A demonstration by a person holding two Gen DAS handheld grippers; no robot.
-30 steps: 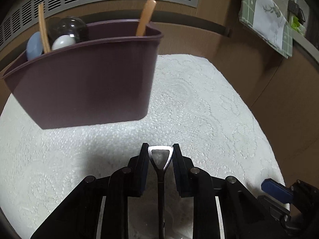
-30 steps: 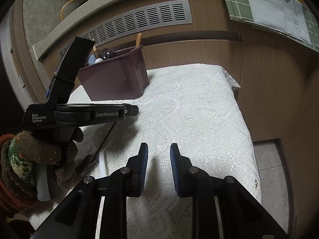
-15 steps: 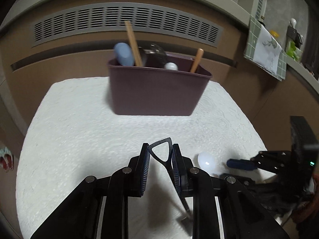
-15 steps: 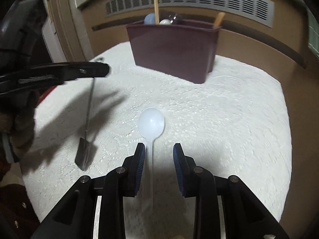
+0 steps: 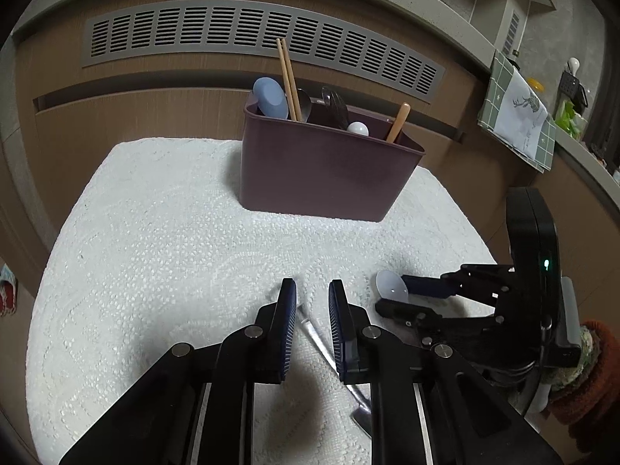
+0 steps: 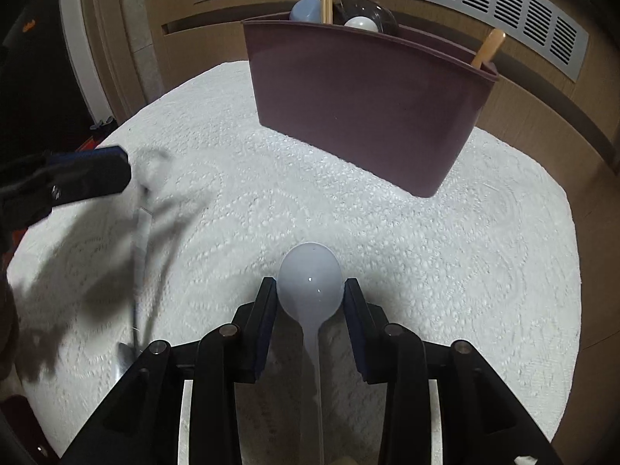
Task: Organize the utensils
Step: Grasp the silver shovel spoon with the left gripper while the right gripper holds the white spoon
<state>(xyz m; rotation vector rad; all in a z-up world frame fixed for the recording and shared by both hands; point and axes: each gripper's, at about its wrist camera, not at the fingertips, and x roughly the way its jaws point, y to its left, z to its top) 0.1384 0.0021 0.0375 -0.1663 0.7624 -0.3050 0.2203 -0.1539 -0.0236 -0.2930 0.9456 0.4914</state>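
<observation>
My right hand-held gripper [image 6: 310, 298] is straddling, jaws wide, the white spoon [image 6: 310, 283] whose bowl is pointing toward the maroon caddy [image 6: 368, 97], while my left hand-held gripper [image 5: 312, 306] is hanging open above the metal utensil [image 5: 329, 352].

Maroon bin [image 5: 321, 178], white lace cloth [image 5: 155, 240], translucent-white spoon [image 6: 310, 283]

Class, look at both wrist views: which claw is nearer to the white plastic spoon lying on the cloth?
Right. The right claw straddles the white plastic spoon, its bowl between the open fingers. The left claw sits beside the spoon, over the metal utensil.

Bin [image 5: 317, 178] at cloth [image 5: 155, 232] rear; spoon [image 6: 310, 283] in front; spatula [image 6: 139, 248] apparently left.
</observation>
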